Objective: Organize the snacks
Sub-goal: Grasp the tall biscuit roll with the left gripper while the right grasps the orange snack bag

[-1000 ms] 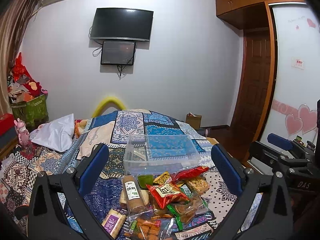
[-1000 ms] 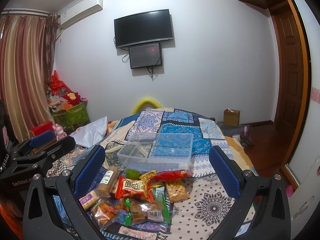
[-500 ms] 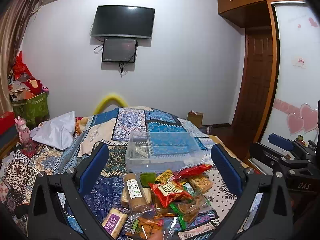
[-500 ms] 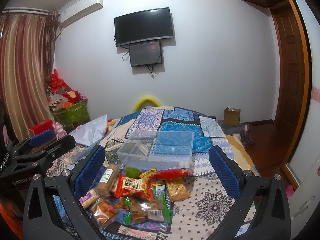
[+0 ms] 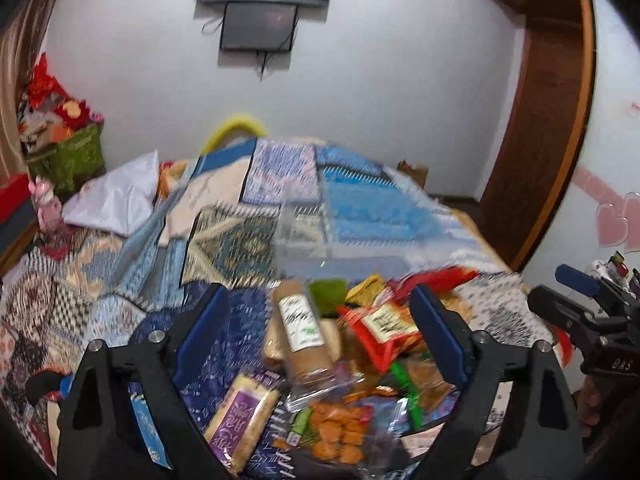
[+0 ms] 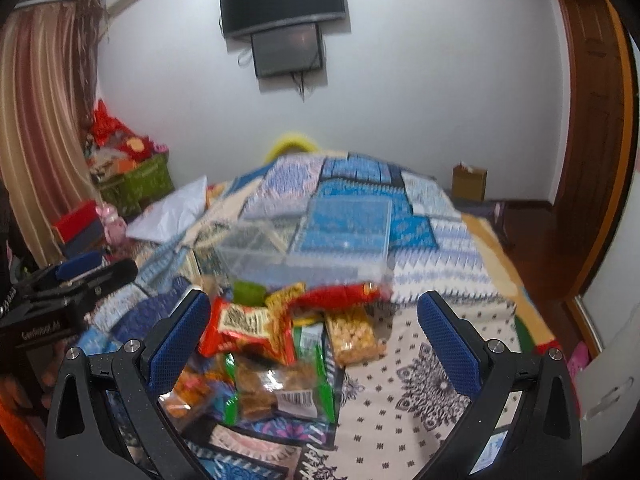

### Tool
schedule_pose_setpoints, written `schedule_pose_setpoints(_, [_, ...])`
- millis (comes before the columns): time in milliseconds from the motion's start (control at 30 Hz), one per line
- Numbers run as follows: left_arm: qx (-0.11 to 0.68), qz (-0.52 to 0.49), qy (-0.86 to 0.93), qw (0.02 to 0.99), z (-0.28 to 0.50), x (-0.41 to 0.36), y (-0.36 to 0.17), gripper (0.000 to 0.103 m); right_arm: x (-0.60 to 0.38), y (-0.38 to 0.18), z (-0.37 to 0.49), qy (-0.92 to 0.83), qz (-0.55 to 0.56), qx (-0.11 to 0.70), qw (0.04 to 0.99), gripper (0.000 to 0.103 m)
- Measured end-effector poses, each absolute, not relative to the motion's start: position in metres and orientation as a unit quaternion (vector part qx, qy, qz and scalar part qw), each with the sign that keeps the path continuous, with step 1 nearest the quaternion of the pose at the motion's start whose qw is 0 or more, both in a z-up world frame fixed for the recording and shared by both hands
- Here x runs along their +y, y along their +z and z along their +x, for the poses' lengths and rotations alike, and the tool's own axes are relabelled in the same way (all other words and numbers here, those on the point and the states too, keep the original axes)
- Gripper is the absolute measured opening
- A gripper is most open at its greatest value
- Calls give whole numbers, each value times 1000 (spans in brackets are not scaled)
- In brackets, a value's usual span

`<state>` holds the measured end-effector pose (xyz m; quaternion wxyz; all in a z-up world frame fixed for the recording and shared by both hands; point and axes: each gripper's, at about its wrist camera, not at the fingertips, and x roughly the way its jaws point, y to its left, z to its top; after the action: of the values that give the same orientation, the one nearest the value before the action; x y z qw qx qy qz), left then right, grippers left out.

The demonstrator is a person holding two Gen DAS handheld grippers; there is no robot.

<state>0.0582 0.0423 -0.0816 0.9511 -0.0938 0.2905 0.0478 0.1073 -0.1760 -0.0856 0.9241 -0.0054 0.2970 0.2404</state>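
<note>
A pile of snack packets lies on the patterned bedspread (image 5: 224, 240). In it are a brown biscuit roll (image 5: 300, 332), a red packet (image 5: 384, 328), a purple bar (image 5: 240, 416) and a bag of orange crackers (image 5: 340, 436). Behind the pile stands a clear plastic box (image 5: 340, 236). My left gripper (image 5: 318, 304) hovers over the pile with its jaws closing. The roll shows between the pads, which do not press on it. My right gripper (image 6: 314, 308) stands open above the red packet (image 6: 244, 328) and a peanut bag (image 6: 354, 336), before the clear box (image 6: 312, 236).
A white bag (image 5: 116, 200) lies at the bed's left. A green basket (image 6: 136, 184) and red boxes (image 6: 76, 220) stand by the curtain. A cardboard box (image 6: 470, 182) sits on the floor near the wooden door (image 6: 592, 120). The bed's edge (image 6: 516, 292) drops off on the right.
Both views have tipped downward and come closer to the snack pile, with motion blur. The left gripper's jaws stand narrower than before; the right gripper's jaws stand as wide as before.
</note>
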Motion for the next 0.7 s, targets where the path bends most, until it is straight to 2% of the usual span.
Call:
schedule_pose_setpoints(133, [329,-116,53,936,72,55,-108,78,-170,-109,116,252,-5,336,907,102])
schedule_pose_setpoints(267, [356,-126,52,925,81,61,-127,67,-164,-129,118,266,-9,375,888,97])
schedule_pose_setpoints(633, [393,-127,44,909,110,56,-157,64,-145,-169,128,287,-18,441,850,97])
schedule_pose_setpoints(700, [397,-125,43,908,115,55,-160,58,-145,-172,130,288,-16,449,846,97])
